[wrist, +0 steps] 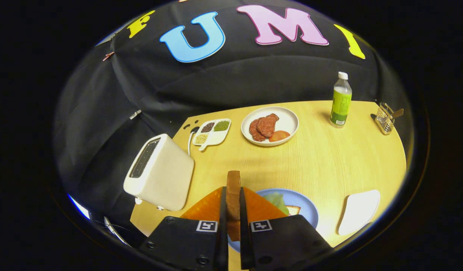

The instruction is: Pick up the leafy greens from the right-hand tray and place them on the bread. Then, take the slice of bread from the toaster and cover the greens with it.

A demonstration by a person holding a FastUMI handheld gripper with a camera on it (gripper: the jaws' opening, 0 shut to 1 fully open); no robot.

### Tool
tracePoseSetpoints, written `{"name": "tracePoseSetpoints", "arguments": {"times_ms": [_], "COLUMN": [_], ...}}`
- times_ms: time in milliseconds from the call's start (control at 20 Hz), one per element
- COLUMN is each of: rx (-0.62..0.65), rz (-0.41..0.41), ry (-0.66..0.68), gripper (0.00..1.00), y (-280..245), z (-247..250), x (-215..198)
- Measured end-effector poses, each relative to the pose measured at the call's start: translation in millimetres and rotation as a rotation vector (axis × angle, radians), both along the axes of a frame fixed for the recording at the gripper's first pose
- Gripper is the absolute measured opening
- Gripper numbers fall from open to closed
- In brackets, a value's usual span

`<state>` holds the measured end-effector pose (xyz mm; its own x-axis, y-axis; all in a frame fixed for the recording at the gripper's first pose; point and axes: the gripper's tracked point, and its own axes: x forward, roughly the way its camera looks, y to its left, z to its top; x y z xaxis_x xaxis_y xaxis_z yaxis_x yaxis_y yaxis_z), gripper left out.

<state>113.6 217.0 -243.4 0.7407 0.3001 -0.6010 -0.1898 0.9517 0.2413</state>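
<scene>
Gripper view: claw (233,210) clamps the bread slice (233,188) upright, just above the blue plate (308,210) holding greens (275,200). Best to tip it flat, centre over the greens, then release low.

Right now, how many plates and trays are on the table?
4. A blue plate just beyond the gripper, a white tray to its right, a white plate with meat farther off, and a divided tray beside the toaster.

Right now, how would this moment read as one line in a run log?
gripper: shut on bread slice, held upright | below: blue plate with greens on bread | toaster: beside, emptied | next: lay slice over greens
</scene>
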Motion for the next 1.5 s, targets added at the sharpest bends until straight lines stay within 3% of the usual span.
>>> {"name": "tracePoseSetpoints", "arguments": {"times_ms": [250, 500, 600, 900, 1000, 1500], "rx": [0.076, 0.042, 0.013, -0.1, -0.126, -0.202], "rz": [-0.079, -0.165, -0.179, -0.149, -0.136, -0.003], "ry": [0.056, 0.112, 0.128, 0.115, 0.11, -0.161], "gripper": [0.17, 0.19, 0.27, 0.72, 0.97, 0.99], "y": [-20.0, -51.8, -63.2, -85.4, -91.1, -118.0], "z": [-24.0, -37.9, -42.2, -45.1, -41.9, 74.9], "x": [-3.4, -10.5, -18.6, -43.1, -50.6, -67.3]}}
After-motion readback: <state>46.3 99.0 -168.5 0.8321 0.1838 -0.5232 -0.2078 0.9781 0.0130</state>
